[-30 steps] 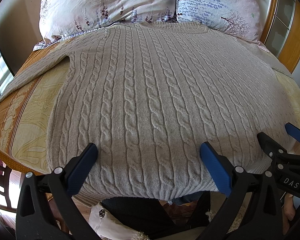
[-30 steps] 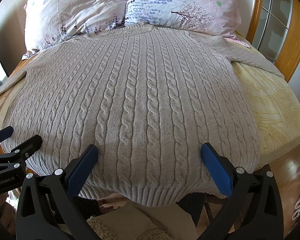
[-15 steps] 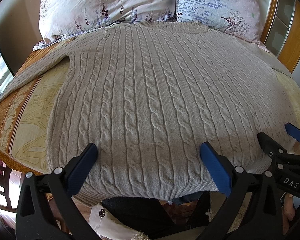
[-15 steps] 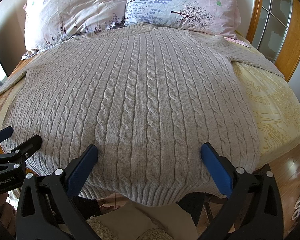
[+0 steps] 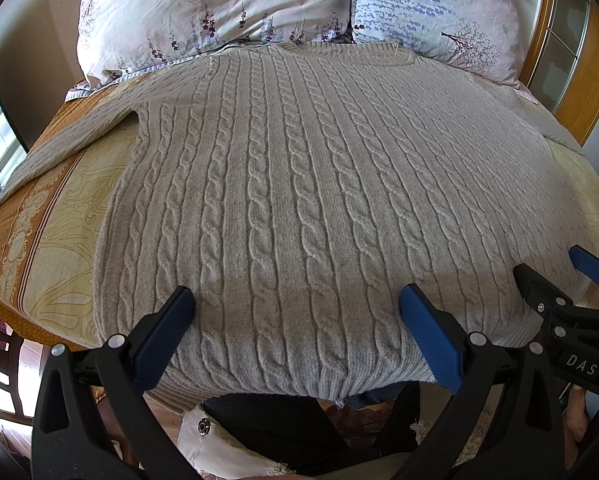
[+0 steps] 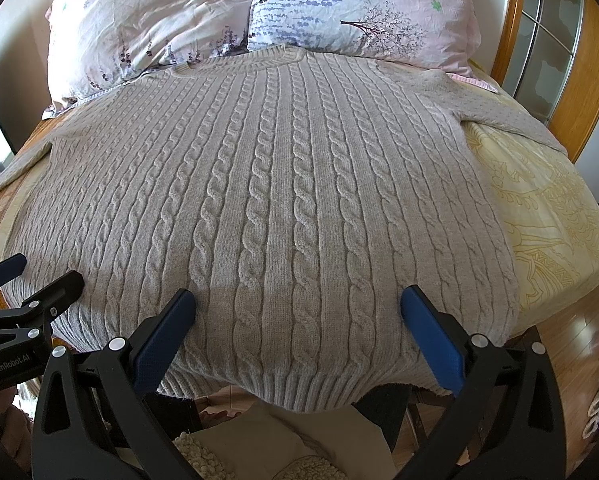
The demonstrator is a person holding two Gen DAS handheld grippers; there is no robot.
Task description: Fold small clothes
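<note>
Lying flat: a grey cable-knit sweater (image 5: 299, 184) is spread face up over a bed (image 6: 559, 216), its body smoothed out along the mattress.
Neckline: the ribbed collar (image 6: 283, 56) is turned toward the head edge of the bed, where it touches two floral pillows (image 5: 219, 12).
Hem: the ribbed lower band (image 6: 299, 384) is draped over the foot edge of the bed, hanging slightly past it.
Sleeves: one sleeve (image 5: 71, 140) is stretched toward the left edge of the bed, the other (image 6: 499, 112) toward the right edge near the head corner.
Bedspread: a yellow patterned cover (image 5: 59, 240) with an orange border is left exposed on both sides of the sweater.
Left gripper (image 5: 295, 332): held over the hem at the foot edge, left of centre; its blue-padded fingers (image 5: 163, 340) are spread wide, with nothing clasped between them. Whether the pads touch the knit cannot be told.
Right gripper (image 6: 299, 332): held just beside the left one over the same hem, toward the right; its fingers (image 6: 431, 340) are likewise set wide apart and nothing is gripped.
Side view: each tool is caught at the edge of the other's camera, the right gripper (image 5: 571, 300) showing there as black arms with a blue tip.
Background: a wooden-framed glass door (image 6: 547, 40) is seen beyond the right head corner.
</note>
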